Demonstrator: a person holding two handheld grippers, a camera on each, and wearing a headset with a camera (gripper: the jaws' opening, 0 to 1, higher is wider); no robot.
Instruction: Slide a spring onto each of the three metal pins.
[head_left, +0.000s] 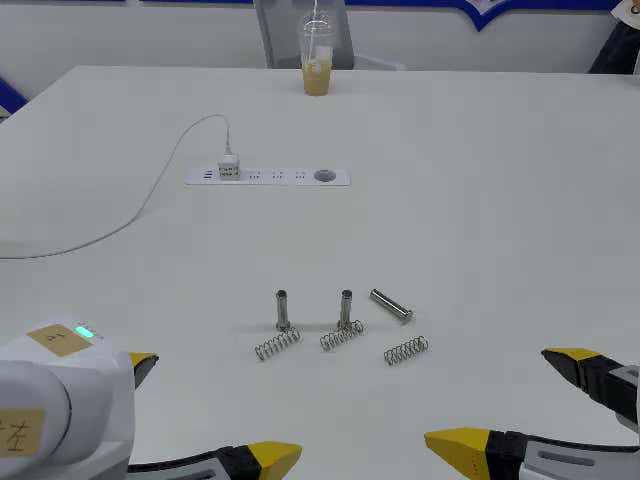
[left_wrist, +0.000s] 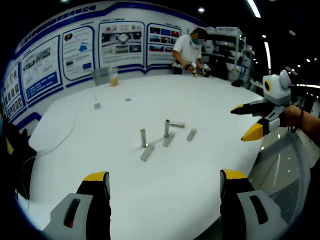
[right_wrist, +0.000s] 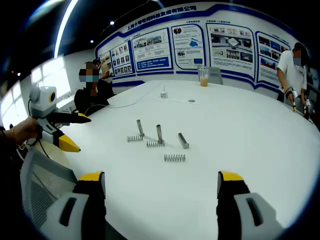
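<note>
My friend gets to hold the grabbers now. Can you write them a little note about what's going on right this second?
Left gripper: open, holding nothing, hovering at the near edge of the table.
Right gripper: open, holding nothing, also at the near edge.
Pins: left pin and middle pin stand upright; right pin lies on its side.
Springs: left spring, middle spring and right spring lie flat on the table just in front of the pins.
Done: nothing, no spring is on a pin.
Left: slide a spring onto each of the three pins.
</note>
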